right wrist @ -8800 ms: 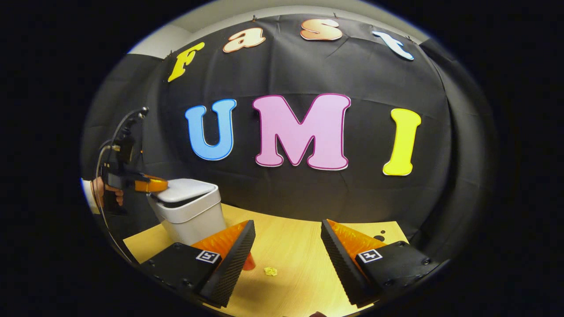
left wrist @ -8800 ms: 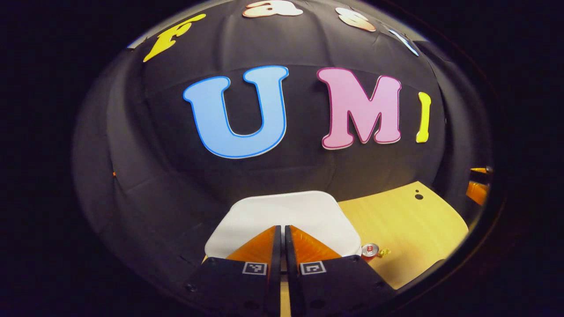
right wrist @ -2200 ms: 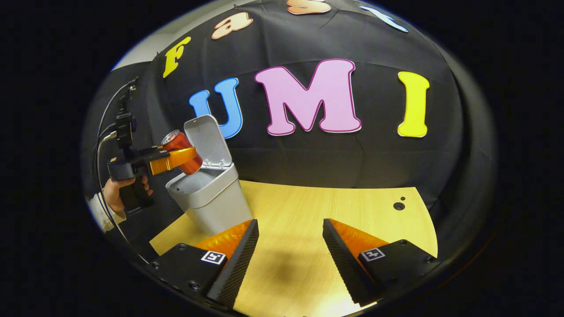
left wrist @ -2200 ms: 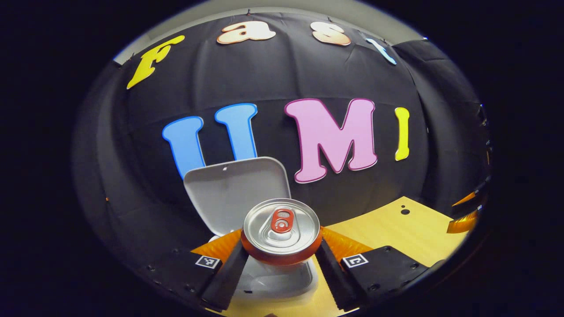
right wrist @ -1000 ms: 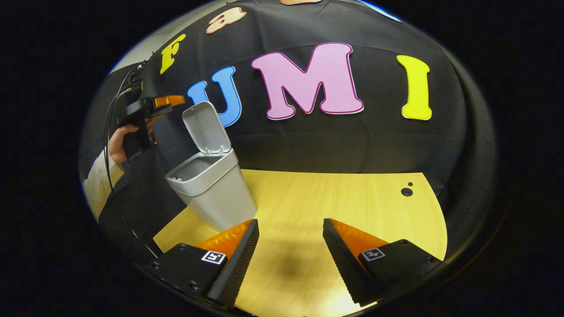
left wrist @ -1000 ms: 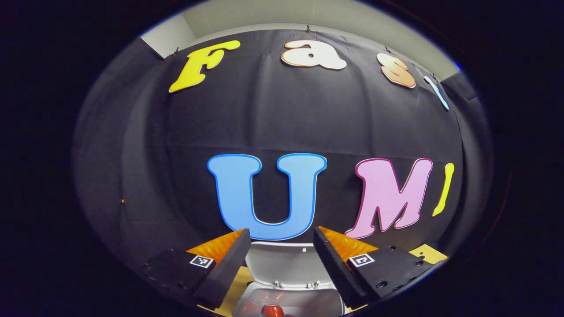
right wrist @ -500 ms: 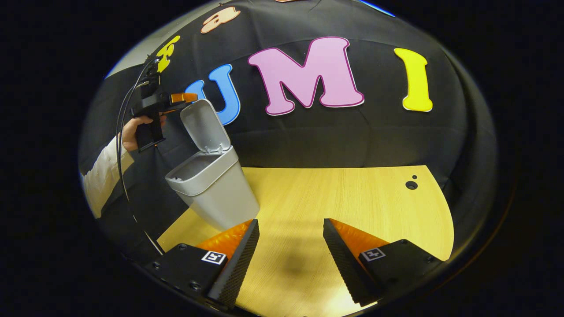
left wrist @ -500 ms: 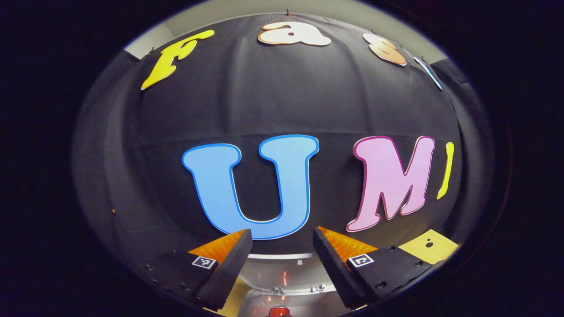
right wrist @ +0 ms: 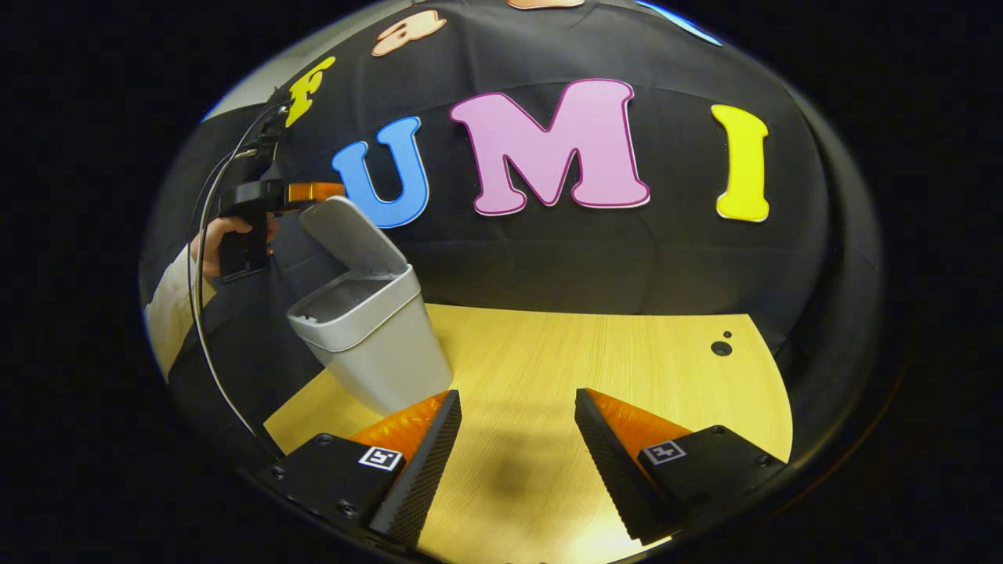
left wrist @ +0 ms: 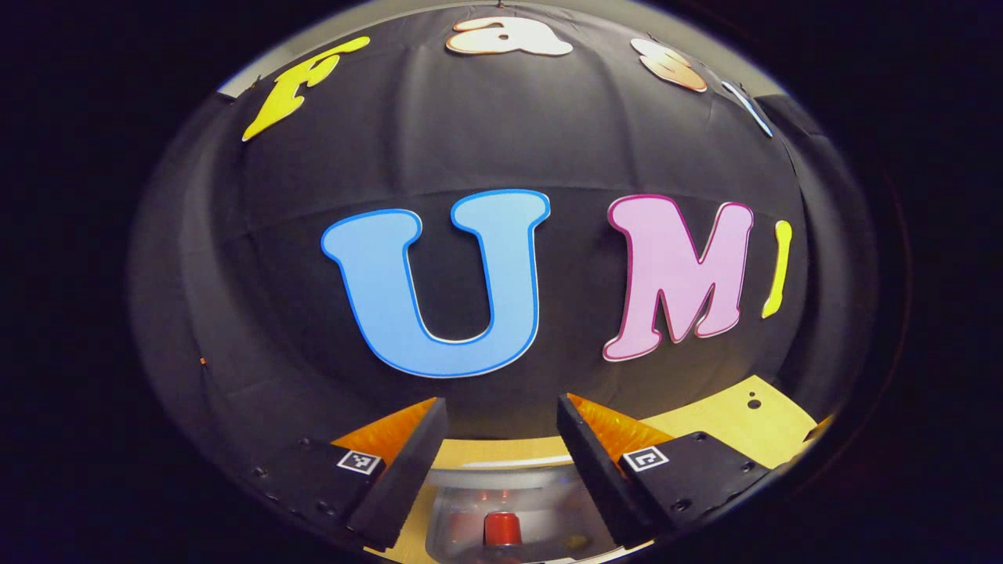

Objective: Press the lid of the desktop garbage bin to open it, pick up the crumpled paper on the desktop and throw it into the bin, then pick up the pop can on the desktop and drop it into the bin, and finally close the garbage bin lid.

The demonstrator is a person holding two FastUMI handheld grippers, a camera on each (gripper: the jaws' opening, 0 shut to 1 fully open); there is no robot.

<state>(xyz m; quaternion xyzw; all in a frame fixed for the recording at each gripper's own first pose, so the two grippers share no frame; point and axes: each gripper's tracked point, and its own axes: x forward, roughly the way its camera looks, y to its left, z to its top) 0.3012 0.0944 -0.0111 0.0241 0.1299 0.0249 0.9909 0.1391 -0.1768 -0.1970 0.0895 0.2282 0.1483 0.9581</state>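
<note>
My light wood desktop (right wrist: 595, 352) carries the grey garbage bin (right wrist: 376, 345) near its left end, standing on the wood, lid (right wrist: 349, 235) tilted up. Two small dark holes (right wrist: 719, 346) sit near the far right corner. Wood grain runs across.

Left gripper view: close above bin (left wrist: 470, 501), facing wall. Right gripper view: farther off, probably low over table (right wrist: 595, 352); shares bin (right wrist: 368, 345).

A wooden bench and a dark booth wall

We see a light wooden bench (right wrist: 595, 368) with a rounded far edge and two small dark holes (right wrist: 721, 347) near its far right corner; behind it hangs the black cloth wall (right wrist: 595, 258), creased, under a pale ceiling strip (left wrist: 689, 31).
</note>
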